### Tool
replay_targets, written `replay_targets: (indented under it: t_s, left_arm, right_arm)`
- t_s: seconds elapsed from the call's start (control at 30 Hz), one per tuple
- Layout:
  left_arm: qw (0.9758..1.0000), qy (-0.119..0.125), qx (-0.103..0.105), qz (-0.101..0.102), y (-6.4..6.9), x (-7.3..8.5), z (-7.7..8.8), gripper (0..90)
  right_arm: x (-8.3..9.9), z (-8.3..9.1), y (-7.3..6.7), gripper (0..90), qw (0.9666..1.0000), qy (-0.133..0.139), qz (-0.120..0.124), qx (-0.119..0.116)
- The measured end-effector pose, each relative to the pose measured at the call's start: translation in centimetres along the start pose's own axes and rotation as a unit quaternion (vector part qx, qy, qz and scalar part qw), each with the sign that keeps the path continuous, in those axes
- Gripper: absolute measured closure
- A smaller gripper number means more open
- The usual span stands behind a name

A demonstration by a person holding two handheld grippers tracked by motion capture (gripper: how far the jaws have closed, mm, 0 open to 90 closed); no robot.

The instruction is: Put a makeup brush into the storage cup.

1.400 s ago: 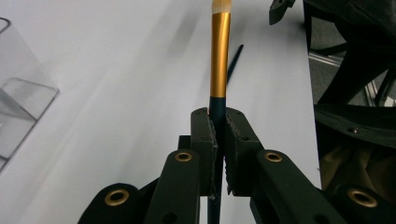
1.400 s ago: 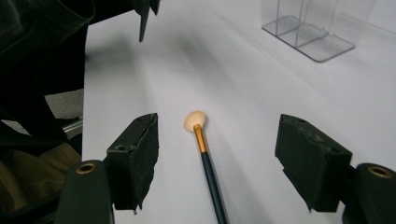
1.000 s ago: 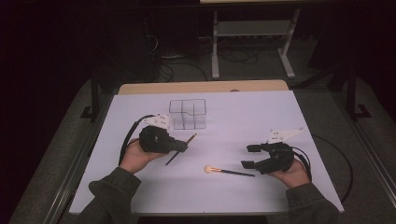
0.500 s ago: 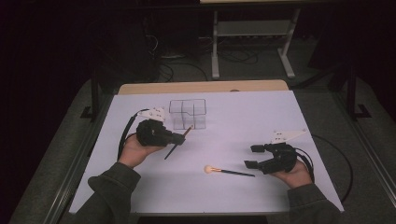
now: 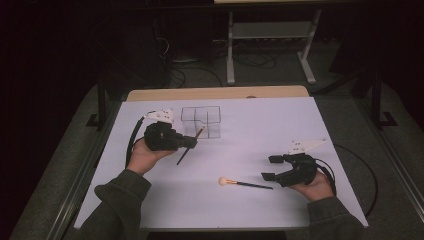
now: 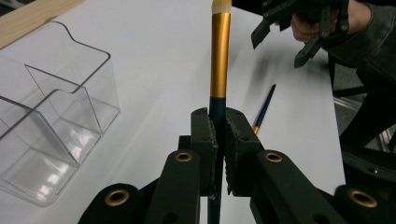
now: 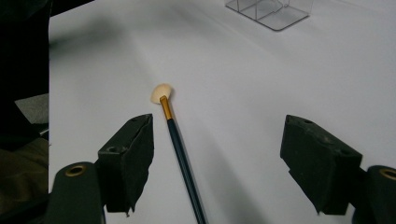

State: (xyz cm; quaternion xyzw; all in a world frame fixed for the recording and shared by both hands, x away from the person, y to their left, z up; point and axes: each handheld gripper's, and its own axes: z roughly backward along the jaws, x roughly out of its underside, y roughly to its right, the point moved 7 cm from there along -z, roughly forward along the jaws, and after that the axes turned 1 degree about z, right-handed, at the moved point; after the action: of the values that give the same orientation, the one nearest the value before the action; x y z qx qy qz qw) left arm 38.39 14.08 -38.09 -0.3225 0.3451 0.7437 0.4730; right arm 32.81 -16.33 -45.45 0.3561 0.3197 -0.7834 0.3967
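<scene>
Two brushes are counted. One brush (image 6: 219,60) is clamped in the shut jaws of the left gripper (image 5: 189,142), bristles aimed at the clear organiser (image 5: 201,121) — one organiser. The second brush (image 5: 245,184) lies on the worktop (image 5: 260,130), long axis left-right, bristles leftward — between the right gripper's (image 5: 268,168) wide-open jaws, untouched.

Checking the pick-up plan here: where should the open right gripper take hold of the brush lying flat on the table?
Grip the brush on its slim dark handle, below the gold ferrule, not the soft fan head. It lies flat, so the right gripper should probably come down from above, with its open jaws on either side of the handle.
</scene>
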Motion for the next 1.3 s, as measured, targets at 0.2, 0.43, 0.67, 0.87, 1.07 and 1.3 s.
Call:
replay_targets:
  t_s: [0.2,0.43,0.67,0.87,1.07,1.3]
  left_arm:
    - [0.9999,0.011,-0.002,0.003,-0.5,-0.6,0.3,83.4]
    - [0.9998,0.017,-0.005,0.008,-1.0,-1.0,0.3,83.4]
    - [0.9997,0.019,-0.011,0.012,-1.5,-1.2,0.4,83.4]
    - [0.9994,0.026,-0.015,0.015,-2.0,-1.7,0.6,83.5]
    - [0.999,0.035,-0.019,0.019,-2.6,-2.3,0.8,83.5]
    - [0.9982,0.048,-0.024,0.027,-3.2,-3.0,0.9,83.5]
  right_arm:
    - [0.1,-0.1,0.1,24.0,1.0,-0.003,-0.001,0.001]
    - [0.1,0.0,0.1,23.9,1.0,-0.004,-0.004,0.003]
    - [0.1,0.0,0.0,23.9,1.0,-0.003,-0.002,0.001]
    - [0.1,0.0,0.1,23.9,1.0,-0.004,0.001,0.002]
    - [0.1,0.0,0.1,23.9,1.0,-0.002,0.0,0.001]
    - [0.0,0.0,0.0,23.9,1.0,-0.002,0.001,0.002]
